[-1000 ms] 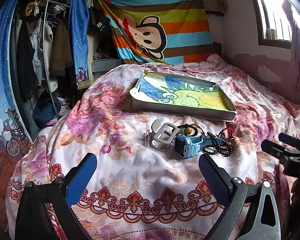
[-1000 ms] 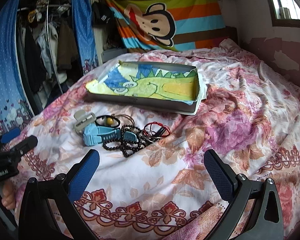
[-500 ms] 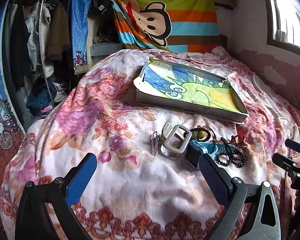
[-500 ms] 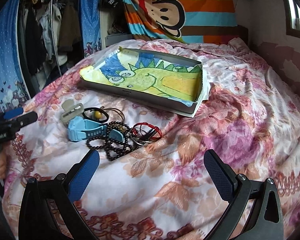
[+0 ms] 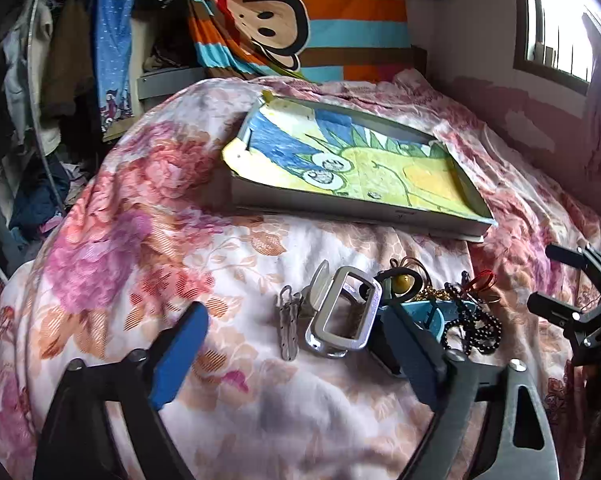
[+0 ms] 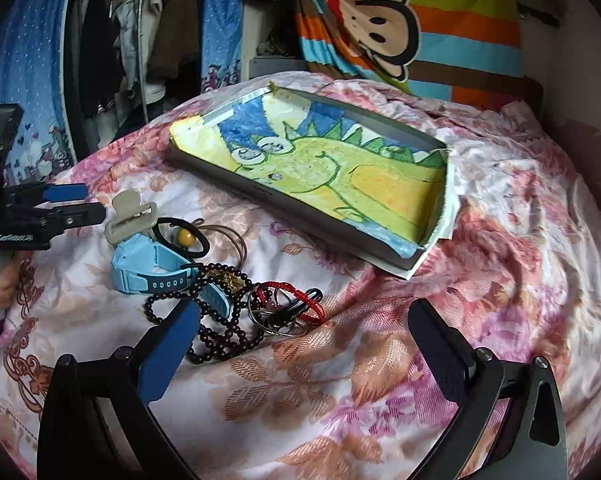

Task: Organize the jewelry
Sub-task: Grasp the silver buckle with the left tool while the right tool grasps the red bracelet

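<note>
Both tongs gape wide, empty: left gripper (image 5: 296,344) low centre over the silver buckle (image 5: 342,314), right gripper (image 6: 304,340) beside the bead bracelet (image 6: 216,320); lift one piece cleanly toward the tray (image 5: 356,210) above

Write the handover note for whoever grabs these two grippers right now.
Left gripper: open, empty, low over the silver buckle.
Right gripper: open, empty, low by the beads.
Jewelry lies in a pile on the bedspread, in front of the tray: blue watch, beads, red bracelet, hair tie, metal clip.
Done: nothing in the tray.
Left: move each piece into the tray.
</note>
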Tool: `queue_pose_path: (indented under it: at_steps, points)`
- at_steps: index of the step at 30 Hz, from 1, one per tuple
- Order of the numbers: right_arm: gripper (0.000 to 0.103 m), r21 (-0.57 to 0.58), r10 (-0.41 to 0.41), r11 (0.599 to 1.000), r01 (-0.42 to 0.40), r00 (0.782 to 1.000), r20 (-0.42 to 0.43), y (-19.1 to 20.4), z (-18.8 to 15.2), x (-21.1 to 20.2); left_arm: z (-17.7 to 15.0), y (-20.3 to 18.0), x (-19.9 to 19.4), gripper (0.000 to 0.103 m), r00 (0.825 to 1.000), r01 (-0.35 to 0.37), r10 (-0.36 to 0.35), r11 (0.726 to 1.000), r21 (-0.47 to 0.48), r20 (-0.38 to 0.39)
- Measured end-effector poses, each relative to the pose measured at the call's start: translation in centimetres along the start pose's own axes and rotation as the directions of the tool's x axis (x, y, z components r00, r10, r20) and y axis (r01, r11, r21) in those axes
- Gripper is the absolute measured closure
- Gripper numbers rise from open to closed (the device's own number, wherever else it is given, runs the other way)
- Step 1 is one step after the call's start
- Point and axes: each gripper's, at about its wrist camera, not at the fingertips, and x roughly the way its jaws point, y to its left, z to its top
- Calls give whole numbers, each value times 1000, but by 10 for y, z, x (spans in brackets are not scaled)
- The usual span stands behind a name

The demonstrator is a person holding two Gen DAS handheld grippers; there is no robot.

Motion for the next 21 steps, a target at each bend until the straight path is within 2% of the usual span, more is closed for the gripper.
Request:
queue_pose_path:
  at_steps: [2,3,7,9,10,17,21]
  points:
    - [18,-2,27,1000,-27,999,-21,-3,1,6,2,-1,7,33,1000,11,-11,1000,9,-15]
    - [21,-3,33,999,-33,999,-32,-5,2,9,3,-2,9,36,1000,20,-20,1000,13,-19]
    - [25,6,28,1000,-28,998,-62,-14,1,22,6,-5,19,48,999,42,-41,999,32,-30]
    - [34,21,33,999,-31,996,-85,-20,1,30,7,-6,24,54,998,53,-52,998,39,-45]
    - [35,28,39,999,-36,995,-94,-22,1,32,7,-7,26,57,997,57,-55,998,41,-52]
    - [41,5,68,998,-68,987,-147,-21,2,52,6,-9,40,62,993,67,-63,997,45,-96]
    - [53,-1,75,997,-76,983,-167,-18,2,59,5,-8,47,71,991,51,-45,998,47,-122]
